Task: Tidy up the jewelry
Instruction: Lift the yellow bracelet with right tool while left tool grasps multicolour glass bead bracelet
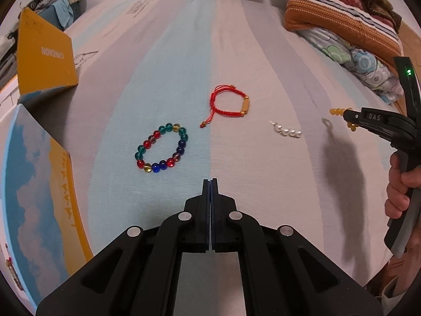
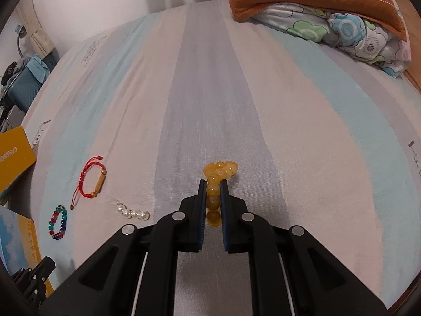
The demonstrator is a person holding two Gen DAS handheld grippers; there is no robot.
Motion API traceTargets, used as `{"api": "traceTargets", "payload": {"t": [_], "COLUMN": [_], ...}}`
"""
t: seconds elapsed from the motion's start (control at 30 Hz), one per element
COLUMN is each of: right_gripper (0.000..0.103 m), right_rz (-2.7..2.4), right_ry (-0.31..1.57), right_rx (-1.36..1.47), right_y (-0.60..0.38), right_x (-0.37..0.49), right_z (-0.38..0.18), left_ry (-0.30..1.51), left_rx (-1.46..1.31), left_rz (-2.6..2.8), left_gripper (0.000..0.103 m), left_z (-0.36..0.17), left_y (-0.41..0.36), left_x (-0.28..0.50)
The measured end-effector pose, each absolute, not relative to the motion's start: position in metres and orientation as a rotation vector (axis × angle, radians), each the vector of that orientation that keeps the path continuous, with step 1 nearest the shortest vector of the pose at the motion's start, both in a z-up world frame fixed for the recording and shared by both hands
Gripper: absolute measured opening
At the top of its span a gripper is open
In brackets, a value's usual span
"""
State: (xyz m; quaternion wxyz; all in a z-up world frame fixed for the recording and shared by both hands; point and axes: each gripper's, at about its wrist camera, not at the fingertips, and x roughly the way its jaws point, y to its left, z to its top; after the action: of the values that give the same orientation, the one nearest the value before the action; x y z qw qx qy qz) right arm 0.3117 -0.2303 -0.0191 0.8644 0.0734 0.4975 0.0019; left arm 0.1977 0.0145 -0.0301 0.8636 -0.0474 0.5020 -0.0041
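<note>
While the left gripper (image 1: 210,181) hangs with jaws closed on nothing, the right gripper (image 2: 213,184) clamps the yellow bead bracelet (image 2: 219,169) above the bed (image 2: 289,131), presumably for sorting.

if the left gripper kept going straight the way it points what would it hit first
Most likely bare bedsheet. The left gripper, shut and empty, points down between the multicolored bead bracelet and the red cord bracelet; depth is hard to judge, so either could be grazed.

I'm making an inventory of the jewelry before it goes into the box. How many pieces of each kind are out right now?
Bead bracelets: 2, multicoloured bead bracelet and yellow bead bracelet held in the right gripper
Red cord bracelet: 1
Pearl piece: 1
Total: 4
</note>
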Motion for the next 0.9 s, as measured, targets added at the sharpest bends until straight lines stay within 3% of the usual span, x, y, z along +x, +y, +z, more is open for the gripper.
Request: {"api": "traceTargets", "payload": {"t": [0.9], "right_gripper": [0.009], "right_rz": [0.083], "right_ry": [0.99], "right_rx": [0.13], "right_y": [-0.234], "right_x": [0.263], "right_z": [0.037], "left_ry": [0.992], "left_rx": [-0.11], "left_rz": [0.003], "left_gripper": [0.0], "left_z": [0.037], "left_y": [-0.004], "left_x": [0.142]}}
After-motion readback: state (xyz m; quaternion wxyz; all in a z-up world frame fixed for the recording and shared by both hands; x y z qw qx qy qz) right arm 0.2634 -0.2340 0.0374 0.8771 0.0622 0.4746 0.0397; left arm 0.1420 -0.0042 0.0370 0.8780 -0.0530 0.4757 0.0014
